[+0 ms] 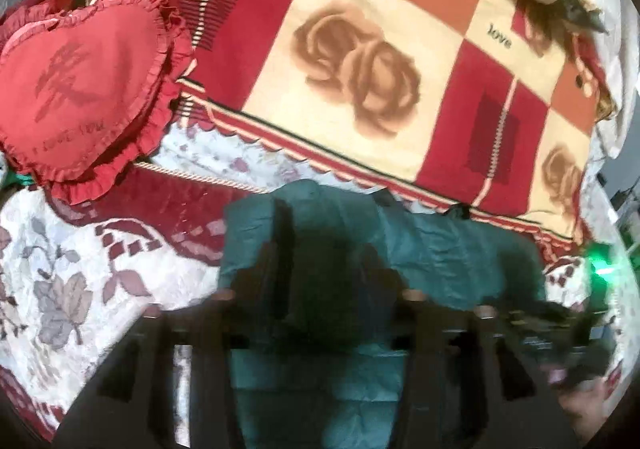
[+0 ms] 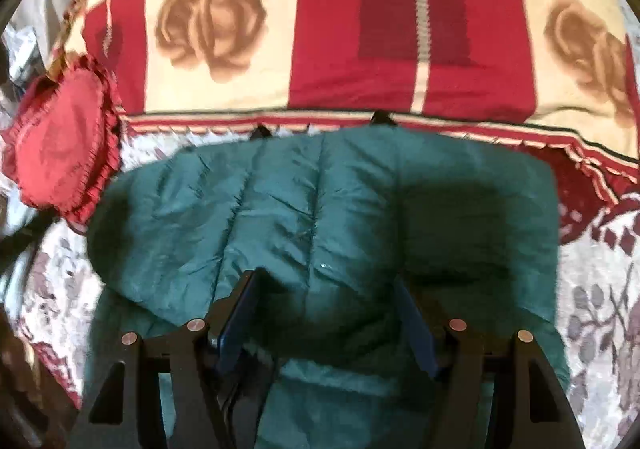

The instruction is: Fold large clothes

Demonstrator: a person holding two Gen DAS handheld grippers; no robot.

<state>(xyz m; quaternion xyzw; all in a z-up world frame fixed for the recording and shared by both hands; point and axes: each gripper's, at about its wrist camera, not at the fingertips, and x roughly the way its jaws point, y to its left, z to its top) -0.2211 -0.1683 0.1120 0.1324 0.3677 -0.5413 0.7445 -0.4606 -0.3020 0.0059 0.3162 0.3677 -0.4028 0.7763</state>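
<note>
The green jacket (image 2: 320,209) lies folded on the bedspread (image 2: 600,309), just below the quilt (image 2: 360,29), its long axis running toward the quilt. The quilt reads "love"; the heart cushion (image 1: 80,97) reads "I LOVE YOU". Both grippers — left (image 1: 320,269), right (image 2: 328,309) — hover with jaws apart, gripping nothing.

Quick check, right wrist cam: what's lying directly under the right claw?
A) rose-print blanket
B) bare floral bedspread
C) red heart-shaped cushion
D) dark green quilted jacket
D: the right claw stands open over the dark green quilted jacket, which fills the space between and below its fingers; the red heart-shaped cushion lies off to the left and the rose-print blanket lies beyond the jacket.
</note>
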